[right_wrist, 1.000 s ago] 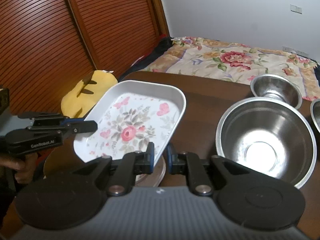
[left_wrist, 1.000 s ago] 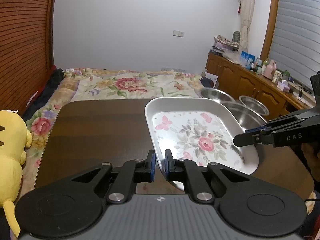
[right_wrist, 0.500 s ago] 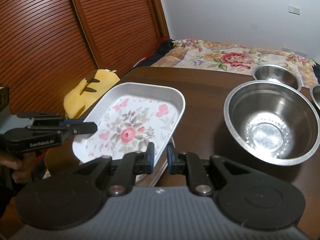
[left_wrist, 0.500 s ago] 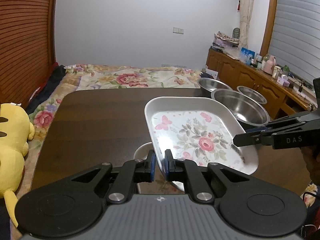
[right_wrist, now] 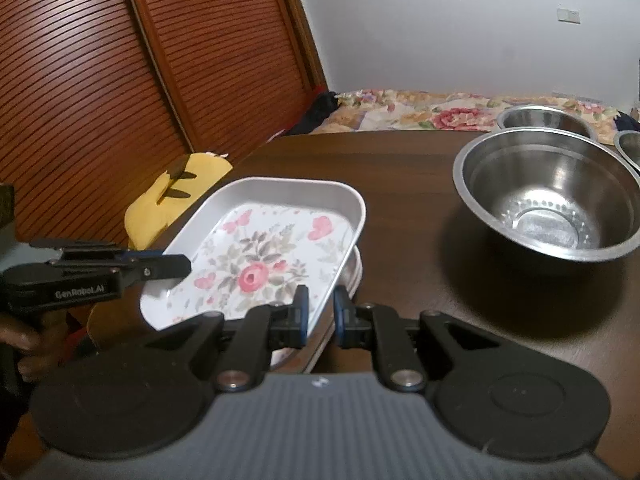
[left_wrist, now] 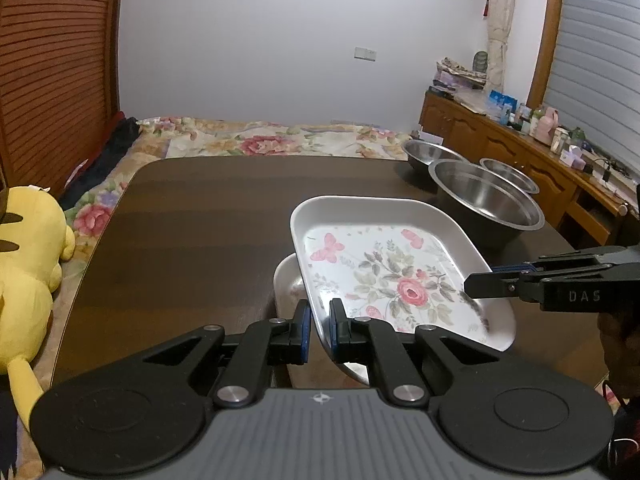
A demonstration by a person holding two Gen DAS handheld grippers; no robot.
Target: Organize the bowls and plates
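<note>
dark brown wooden table (left_wrist: 192, 220) was set beside a floral-covered bed (left_wrist: 272, 142). white rectangular rose-print plate (left_wrist: 392, 264) was held tilted above another plate (left_wrist: 286, 280), its rim clamped by left gripper (left_wrist: 318, 330) and opposite rim by right gripper (right_wrist: 320, 312). large steel bowl (right_wrist: 548, 196) was seen well apart, two smaller steel bowls (left_wrist: 430, 152) behind it.

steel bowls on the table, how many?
3. Large steel bowl nearest the floral tray; a smaller steel bowl behind it by the table's far edge; a third bowl to the right, partly hidden behind the large one.
</note>
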